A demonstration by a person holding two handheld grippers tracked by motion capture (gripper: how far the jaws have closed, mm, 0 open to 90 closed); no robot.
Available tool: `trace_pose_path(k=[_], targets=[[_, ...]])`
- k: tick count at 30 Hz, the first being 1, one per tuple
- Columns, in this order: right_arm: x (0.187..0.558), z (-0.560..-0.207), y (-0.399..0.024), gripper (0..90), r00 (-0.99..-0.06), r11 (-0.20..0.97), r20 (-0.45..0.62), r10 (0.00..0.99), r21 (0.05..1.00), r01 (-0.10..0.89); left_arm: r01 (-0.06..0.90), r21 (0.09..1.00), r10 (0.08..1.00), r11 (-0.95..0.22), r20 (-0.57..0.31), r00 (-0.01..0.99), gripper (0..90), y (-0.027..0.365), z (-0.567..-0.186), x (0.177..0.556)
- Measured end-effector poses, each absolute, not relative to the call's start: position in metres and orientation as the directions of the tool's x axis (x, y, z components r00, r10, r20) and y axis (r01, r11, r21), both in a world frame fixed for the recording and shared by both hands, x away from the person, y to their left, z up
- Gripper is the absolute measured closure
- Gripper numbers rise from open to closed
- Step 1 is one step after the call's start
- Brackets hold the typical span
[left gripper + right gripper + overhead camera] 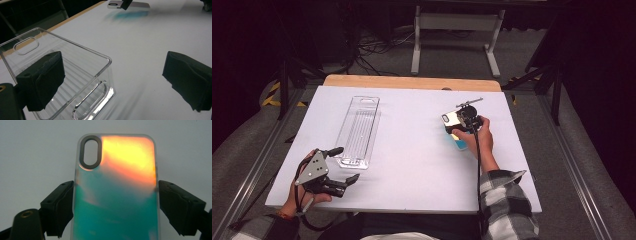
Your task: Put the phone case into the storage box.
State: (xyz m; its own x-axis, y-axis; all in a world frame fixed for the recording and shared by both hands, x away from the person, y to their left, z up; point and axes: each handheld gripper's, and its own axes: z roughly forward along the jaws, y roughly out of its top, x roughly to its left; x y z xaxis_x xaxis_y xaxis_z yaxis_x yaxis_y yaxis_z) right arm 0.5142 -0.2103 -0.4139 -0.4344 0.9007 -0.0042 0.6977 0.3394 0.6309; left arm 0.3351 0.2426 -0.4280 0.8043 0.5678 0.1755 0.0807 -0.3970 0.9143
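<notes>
An iridescent phone case, orange at the top and teal below, with an oval camera cutout, is clamped by its long edges between my right gripper's two pads. The high view places that right gripper at the right middle of the white table, holding the case a little above it. A long clear plastic tray lies at the left. My left gripper stands open just beside the tray's near end. In the left gripper view one pad overlaps the tray; nothing is between the jaws.
A strip of wood runs along the table's far edge. Beyond it are a white metal stand and cables on the grey floor. Metal rails flank the table on both sides.
</notes>
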Motion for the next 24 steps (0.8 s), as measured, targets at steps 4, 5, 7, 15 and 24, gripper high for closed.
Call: trace_pose_path(k=[4,5,7,15,24], targets=[[0.508,-0.41,-0.214,17.4,-0.423,0.294,0.017,0.906,0.693,0.659,0.087,0.915,0.575,-0.393,0.171,0.8,4.6,0.243,-0.428,0.335],[0.506,-0.408,-0.215,17.4,-0.418,0.286,0.013,0.909,0.709,0.645,0.088,0.917,0.579,-0.389,0.169,0.798,4.7,0.243,-0.428,0.336],[0.5,-0.402,-0.217,17.3,-0.418,0.263,0.016,0.909,0.753,0.602,0.088,0.915,0.582,-0.394,0.174,0.794,5.4,0.244,-0.428,0.336],[0.477,-0.384,-0.218,17.4,-0.424,0.228,0.004,0.906,0.838,0.495,0.097,0.916,0.599,-0.388,0.171,0.782,5.3,0.246,-0.426,0.337],[0.45,-0.374,-0.216,17.4,-0.446,0.237,-0.044,0.894,0.891,0.387,0.102,0.916,0.606,-0.388,0.17,0.777,5.1,0.245,-0.424,0.337]])
